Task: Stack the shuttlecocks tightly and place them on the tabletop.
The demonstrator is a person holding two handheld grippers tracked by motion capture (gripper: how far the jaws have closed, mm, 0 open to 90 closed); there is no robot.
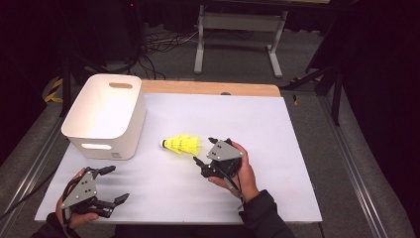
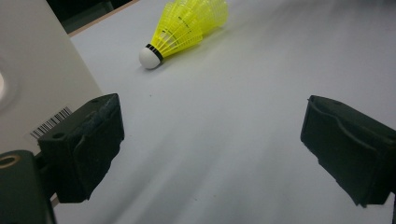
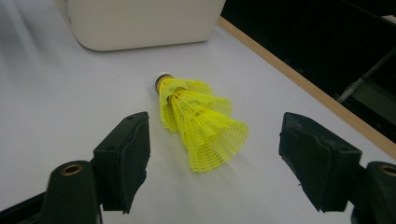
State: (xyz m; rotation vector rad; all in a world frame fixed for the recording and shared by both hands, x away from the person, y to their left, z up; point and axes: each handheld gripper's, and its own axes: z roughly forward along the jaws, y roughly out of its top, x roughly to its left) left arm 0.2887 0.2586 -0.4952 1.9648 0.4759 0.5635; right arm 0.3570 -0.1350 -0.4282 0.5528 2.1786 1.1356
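Lying beside white bin (image 1: 106,119): nested yellow shuttlecocks (image 1: 183,145), on table.

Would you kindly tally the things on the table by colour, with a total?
Yellow: 1, the stack of shuttlecocks; how many are nested I cannot tell.
White: 1, the bin.
Black: 2, the left hand-held gripper and the right hand-held gripper.
Total: 4
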